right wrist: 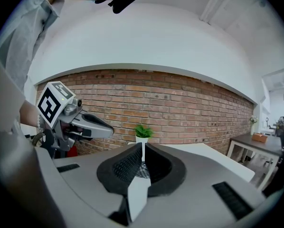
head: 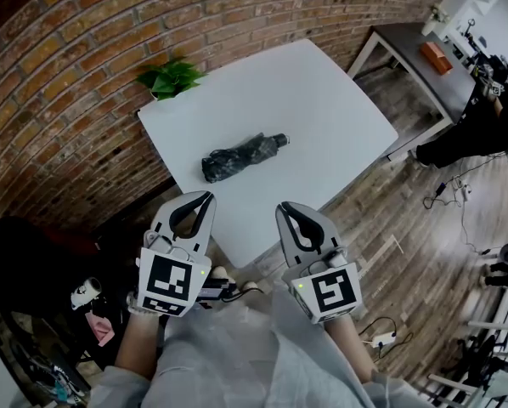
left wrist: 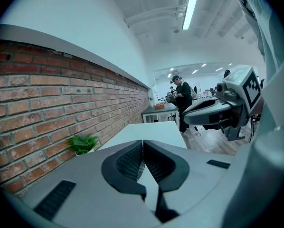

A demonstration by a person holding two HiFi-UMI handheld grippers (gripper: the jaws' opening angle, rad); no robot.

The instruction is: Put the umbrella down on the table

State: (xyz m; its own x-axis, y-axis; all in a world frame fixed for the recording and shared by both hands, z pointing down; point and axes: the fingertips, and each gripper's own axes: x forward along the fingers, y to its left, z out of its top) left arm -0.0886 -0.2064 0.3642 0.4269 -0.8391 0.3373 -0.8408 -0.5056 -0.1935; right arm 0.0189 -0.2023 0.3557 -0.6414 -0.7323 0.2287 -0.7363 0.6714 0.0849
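A folded dark umbrella (head: 241, 155) lies on the white table (head: 322, 117), near its middle and a little towards the near side. Neither gripper touches it. Both hang side by side short of the table's near corner. My left gripper (head: 206, 197) is shut with nothing in it, and its ribbed pads meet in the left gripper view (left wrist: 143, 142). The right gripper (head: 285, 207) is also shut and empty, its jaws together in the right gripper view (right wrist: 143, 144). From the left gripper view the umbrella is hidden behind the jaws.
A potted green plant (head: 171, 76) stands at the table's far left corner against the brick wall (head: 84, 75). A second, dark table (head: 415, 49) with an orange box stands to the right, and a person (head: 483, 126) is beside it. Cables lie on the wooden floor (head: 407, 228).
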